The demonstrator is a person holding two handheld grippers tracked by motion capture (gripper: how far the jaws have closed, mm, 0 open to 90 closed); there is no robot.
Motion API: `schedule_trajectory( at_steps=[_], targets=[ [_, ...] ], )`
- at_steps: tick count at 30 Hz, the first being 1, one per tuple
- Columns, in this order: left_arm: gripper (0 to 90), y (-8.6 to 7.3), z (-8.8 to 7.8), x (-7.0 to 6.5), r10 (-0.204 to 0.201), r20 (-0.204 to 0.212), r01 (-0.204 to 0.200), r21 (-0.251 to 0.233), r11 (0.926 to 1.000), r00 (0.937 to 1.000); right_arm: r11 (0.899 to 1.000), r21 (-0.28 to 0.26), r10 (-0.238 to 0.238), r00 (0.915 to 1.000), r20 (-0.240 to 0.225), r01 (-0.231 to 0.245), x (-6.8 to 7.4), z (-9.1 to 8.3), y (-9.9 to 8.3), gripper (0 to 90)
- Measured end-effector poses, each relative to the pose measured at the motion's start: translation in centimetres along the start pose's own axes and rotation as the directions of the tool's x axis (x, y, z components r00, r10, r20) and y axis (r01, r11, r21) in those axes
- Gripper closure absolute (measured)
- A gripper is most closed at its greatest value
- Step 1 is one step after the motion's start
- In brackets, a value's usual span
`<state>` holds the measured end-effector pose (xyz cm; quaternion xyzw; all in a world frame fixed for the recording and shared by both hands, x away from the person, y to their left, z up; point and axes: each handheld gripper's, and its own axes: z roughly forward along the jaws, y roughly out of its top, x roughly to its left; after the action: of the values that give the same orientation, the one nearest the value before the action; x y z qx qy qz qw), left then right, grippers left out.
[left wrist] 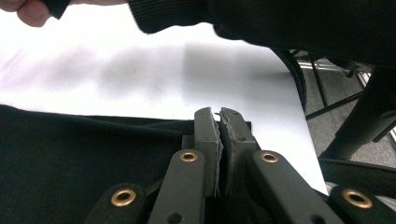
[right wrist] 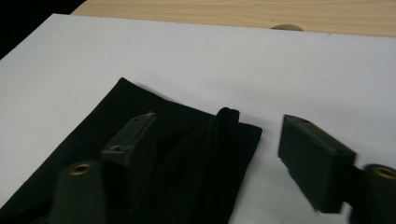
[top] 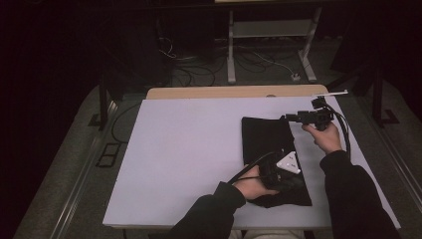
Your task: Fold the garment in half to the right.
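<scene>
A black cloth (top: 266, 139) lies folded on the right half of the white sheet (top: 189, 144). My left gripper (top: 293, 180) rests low on the cloth's near right corner. In the left gripper view its jaws (left wrist: 218, 116) are pressed together at the cloth (left wrist: 70, 163) edge, apparently pinching it. My right gripper (top: 289, 118) hovers at the cloth's far right corner. In the right gripper view its jaws (right wrist: 217, 121) stand wide apart, either side of a raised fold in the cloth (right wrist: 196, 154), with nothing held.
The sheet covers a wooden table whose far edge (top: 239, 92) shows bare, with a round hole (right wrist: 286, 27) in it. Beyond stand a metal frame (top: 231, 50) and floor cables. A dark sleeve (left wrist: 280, 18) crosses the top of the left gripper view.
</scene>
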<state>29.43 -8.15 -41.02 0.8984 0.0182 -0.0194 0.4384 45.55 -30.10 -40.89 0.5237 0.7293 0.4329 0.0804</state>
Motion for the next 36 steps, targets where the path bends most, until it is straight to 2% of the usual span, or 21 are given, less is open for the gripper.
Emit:
schedule_trajectory(
  at_steps=[3, 8, 11, 19, 22, 27, 32, 36],
  targets=[
    [84.8, 0.4, 0.3, 0.1, -0.006, 0.000, 0.006, 0.025, 0.9997, 1.0000, 1.000, -0.005, -0.009, 0.9998, 0.016, 0.009, 0.3, -0.7, -0.2, 13.7],
    [84.9, 1.1, 0.9, 0.2, 0.001, 0.004, -0.001, 0.052, 0.9987, 1.0000, 1.000, -0.011, -0.010, 1.0000, 0.000, 0.010, 0.3, -1.9, -0.7, 2.2],
    [84.9, 1.4, 1.2, 0.1, 0.013, 0.004, -0.013, 0.062, 0.9980, 0.9999, 1.000, -0.009, -0.011, 0.9999, 0.001, 0.011, 0.4, -2.6, -1.0, 2.1],
    [85.1, 2.0, 2.2, 0.0, 0.010, 0.023, -0.012, 0.124, 0.9922, 0.9997, 1.000, -0.008, -0.025, 0.9997, 0.002, 0.025, 0.6, -3.5, -2.3, 0.3],
    [85.1, 2.0, 2.6, 0.1, 0.004, 0.030, -0.008, 0.143, 0.9896, 0.9995, 1.000, -0.024, -0.019, 0.9998, -0.002, 0.019, 0.6, -3.9, -2.8, 0.0],
    [85.0, 2.1, 3.4, 0.2, -0.003, 0.040, -0.004, 0.191, 0.9817, 0.9992, 0.999, -0.030, -0.017, 0.9998, -0.008, 0.017, 0.5, -4.3, -3.9, 0.0],
    [84.1, 2.3, 4.1, 0.2, -0.019, 0.048, 0.009, 0.210, 0.9777, 0.9987, 0.999, -0.053, -0.007, 0.9999, -0.013, 0.006, 0.4, -4.9, -4.3, 0.0],
    [82.5, 2.4, 4.4, 0.2, -0.039, 0.083, 0.022, 0.197, 0.9802, 0.9958, 0.997, -0.076, 0.002, 0.9998, -0.019, -0.004, 0.2, -5.4, -4.5, 0.0]
  ],
)
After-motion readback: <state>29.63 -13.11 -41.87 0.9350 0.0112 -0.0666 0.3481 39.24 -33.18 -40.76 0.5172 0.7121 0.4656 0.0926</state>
